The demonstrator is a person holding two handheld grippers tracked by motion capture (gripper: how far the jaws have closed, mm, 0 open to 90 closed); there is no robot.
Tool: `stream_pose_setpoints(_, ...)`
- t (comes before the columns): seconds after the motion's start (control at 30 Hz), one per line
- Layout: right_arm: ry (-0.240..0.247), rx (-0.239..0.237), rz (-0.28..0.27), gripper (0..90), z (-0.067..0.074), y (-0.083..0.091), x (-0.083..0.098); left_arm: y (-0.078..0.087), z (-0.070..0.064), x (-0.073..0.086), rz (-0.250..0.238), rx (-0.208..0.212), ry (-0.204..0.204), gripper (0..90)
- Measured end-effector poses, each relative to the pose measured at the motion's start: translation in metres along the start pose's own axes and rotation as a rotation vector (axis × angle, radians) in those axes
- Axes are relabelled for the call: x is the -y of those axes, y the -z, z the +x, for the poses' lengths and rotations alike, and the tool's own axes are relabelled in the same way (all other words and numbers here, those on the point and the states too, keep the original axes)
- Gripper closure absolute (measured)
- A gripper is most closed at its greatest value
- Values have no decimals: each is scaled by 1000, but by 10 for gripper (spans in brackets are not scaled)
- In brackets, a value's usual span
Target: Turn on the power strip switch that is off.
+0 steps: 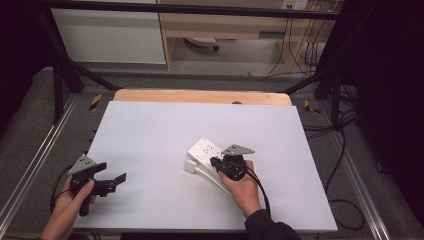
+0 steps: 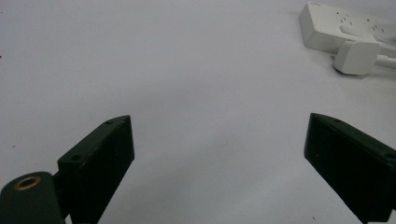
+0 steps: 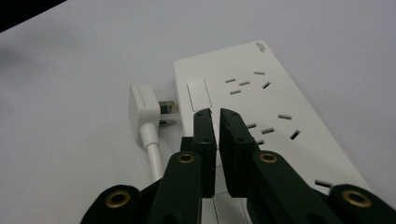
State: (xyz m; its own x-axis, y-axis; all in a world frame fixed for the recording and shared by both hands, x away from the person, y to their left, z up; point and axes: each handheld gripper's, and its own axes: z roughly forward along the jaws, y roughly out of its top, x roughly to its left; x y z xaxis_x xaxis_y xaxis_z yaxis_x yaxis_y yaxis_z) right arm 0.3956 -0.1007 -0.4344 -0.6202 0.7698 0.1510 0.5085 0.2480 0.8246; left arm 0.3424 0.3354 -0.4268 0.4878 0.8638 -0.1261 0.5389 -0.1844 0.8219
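A white power strip (image 1: pixel 205 149) (image 3: pixel 285 102) lies on the white table, a little right of centre. Its white plug (image 1: pixel 190 166) (image 3: pixel 145 106) rests on the table beside the strip, prongs towards the strip's side and outside any socket. My right gripper (image 1: pixel 217 162) (image 3: pixel 215 113) hovers over the strip's near end, close to the switch (image 3: pixel 198 94); its jaws are together with only a thin slit and nothing between them. My left gripper (image 1: pixel 112 173) (image 2: pixel 219 128) stands open at the table's front left, nothing in it. The left gripper view shows the strip (image 2: pixel 336 25) and plug (image 2: pixel 357 57) far off.
The plug's white cable (image 3: pixel 153 156) runs back under my right gripper. A wooden board edge (image 1: pixel 200 96) borders the far side of the white table sheet (image 1: pixel 165 125). Black frame bars and loose cables stand around the table.
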Motion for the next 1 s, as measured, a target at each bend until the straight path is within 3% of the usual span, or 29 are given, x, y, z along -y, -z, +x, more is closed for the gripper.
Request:
stream_pose_setpoints(0.3,-13,8,-28,688,-4,5,-3,0,0,0,2,1,0,85)
stream_pose_setpoints(0.6,-20,39,-17,320,-7,7,-14,0,0,0,1,1,-1,85)
stream_pose_setpoints(0.8,-21,59,-7,121,-7,7,-17,0,-1,0,2,3,1,85)
stream_pose_setpoints(1.0,-29,72,-28,41,-11,11,-24,-1,0,0,0,2,3,85)
